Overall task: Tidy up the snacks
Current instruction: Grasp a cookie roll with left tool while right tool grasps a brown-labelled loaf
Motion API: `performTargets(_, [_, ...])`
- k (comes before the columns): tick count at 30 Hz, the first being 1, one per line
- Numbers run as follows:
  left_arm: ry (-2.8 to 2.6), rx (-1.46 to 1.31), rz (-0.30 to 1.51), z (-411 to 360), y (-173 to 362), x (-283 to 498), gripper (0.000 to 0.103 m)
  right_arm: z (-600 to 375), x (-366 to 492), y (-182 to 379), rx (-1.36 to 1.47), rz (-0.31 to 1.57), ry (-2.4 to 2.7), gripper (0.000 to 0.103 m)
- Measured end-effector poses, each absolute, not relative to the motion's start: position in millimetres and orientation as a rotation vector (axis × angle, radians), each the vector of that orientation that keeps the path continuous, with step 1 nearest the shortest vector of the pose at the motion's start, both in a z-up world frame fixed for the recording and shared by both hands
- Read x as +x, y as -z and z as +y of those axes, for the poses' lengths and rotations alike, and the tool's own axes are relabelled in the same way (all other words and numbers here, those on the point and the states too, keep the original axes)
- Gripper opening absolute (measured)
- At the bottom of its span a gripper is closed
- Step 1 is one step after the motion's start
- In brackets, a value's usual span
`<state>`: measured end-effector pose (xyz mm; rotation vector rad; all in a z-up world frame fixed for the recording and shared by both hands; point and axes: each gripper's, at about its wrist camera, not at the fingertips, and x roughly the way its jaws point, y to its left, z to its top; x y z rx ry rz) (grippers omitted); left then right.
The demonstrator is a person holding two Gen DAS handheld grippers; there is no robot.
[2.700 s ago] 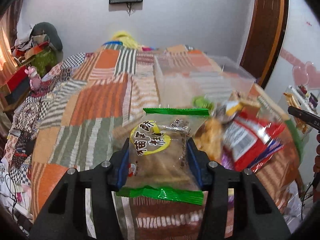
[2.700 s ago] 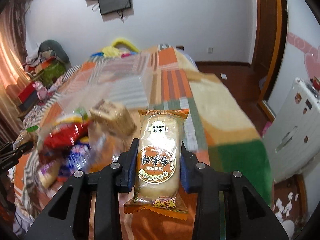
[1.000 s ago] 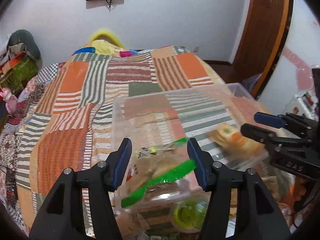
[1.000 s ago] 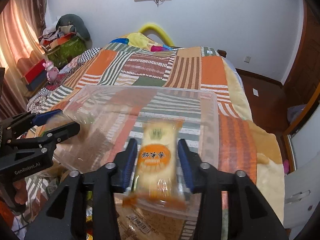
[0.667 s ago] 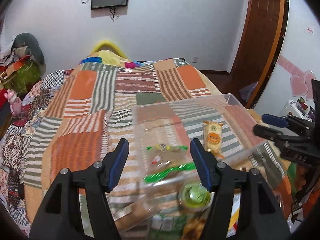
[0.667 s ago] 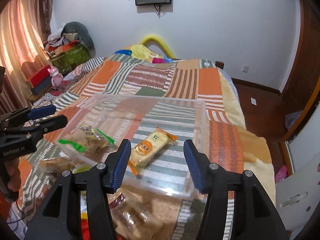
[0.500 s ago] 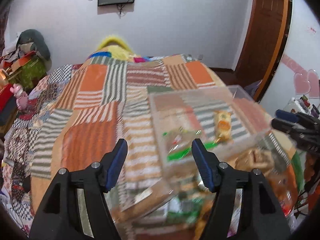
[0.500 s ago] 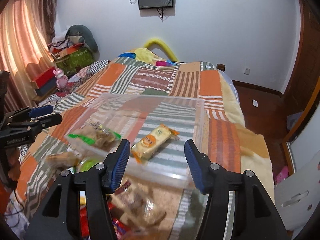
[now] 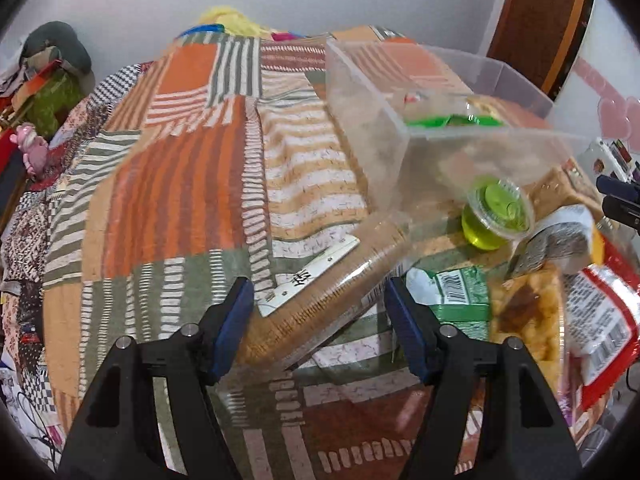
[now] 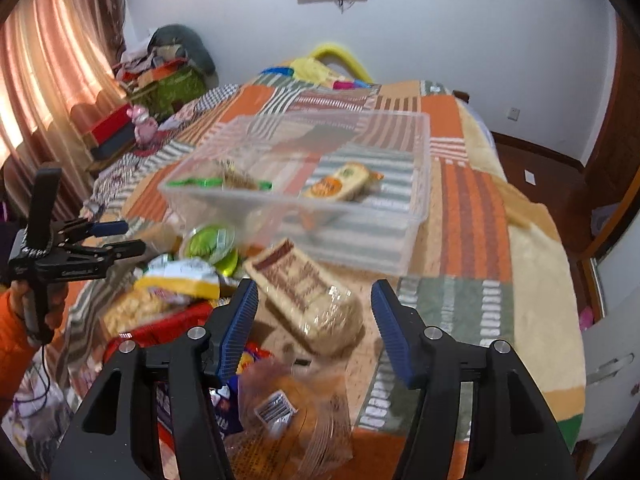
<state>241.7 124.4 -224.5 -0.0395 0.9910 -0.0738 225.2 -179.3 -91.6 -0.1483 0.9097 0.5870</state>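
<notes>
The left gripper (image 9: 320, 316) hangs just above a long clear-wrapped cracker pack (image 9: 320, 300) lying on the patchwork bedspread (image 9: 168, 208); its jaws are opening, the blue pads clear of the wrapper on both sides, gripping nothing. The right gripper (image 10: 314, 316) is likewise released and opening, a brown-patterned biscuit packet (image 10: 308, 300) lying between its fingers without contact. Nearest the right gripper, a blurred bag of orange snacks (image 10: 288, 420) is cut off by the fingers. Left of it the snack pile crowds together: a red packet (image 9: 600, 320), a green packet (image 9: 456, 292) and a green jelly cup (image 9: 496, 216), their edges overlapping and hard to separate. Left of the cracker pack the bedspread lies open. Beyond the pile stands the clear plastic bin (image 10: 416, 216), its near wall just behind the jelly cup; inside lie a green-edged snack bag (image 10: 224, 180) and an orange-labelled rice cake (image 10: 340, 186). Past the bin the bed runs free to the white wall (image 10: 460, 32).
</notes>
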Motion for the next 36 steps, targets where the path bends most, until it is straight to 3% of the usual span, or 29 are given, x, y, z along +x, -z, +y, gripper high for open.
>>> performTargets(7, [0.090,-0.022,0.991,117.0,232.4,252.8,0.076,-169.5,237.7,107.7,-0.156,0.959,-0.599,0.058])
performTargets(11, [0.090,-0.044,0.985,118.9,232.8,248.4,0.073,-163.6,236.7,114.1,-0.181,0.956,-0.598,0.058])
performTargets(13, [0.089,-0.042,0.983,118.0,231.2,242.2,0.069,-166.0,234.3,114.7,-0.168,0.950,-0.607,0.053])
performTargets(16, [0.080,-0.028,0.978,114.4,227.1,228.9,0.061,-170.9,228.9,113.0,-0.145,0.948,-0.630,0.037])
performTargets(18, [0.072,-0.033,0.979,113.6,224.2,221.7,0.057,-173.7,226.1,111.2,-0.147,0.936,-0.620,0.035])
performTargets(23, [0.065,-0.082,1.011,117.4,220.2,205.6,0.041,-187.8,220.9,101.5,-0.147,0.905,-0.580,0.034])
performTargets(36, [0.064,-0.137,1.042,121.4,241.2,215.3,0.043,-215.2,215.1,103.4,-0.118,0.929,-0.510,0.037])
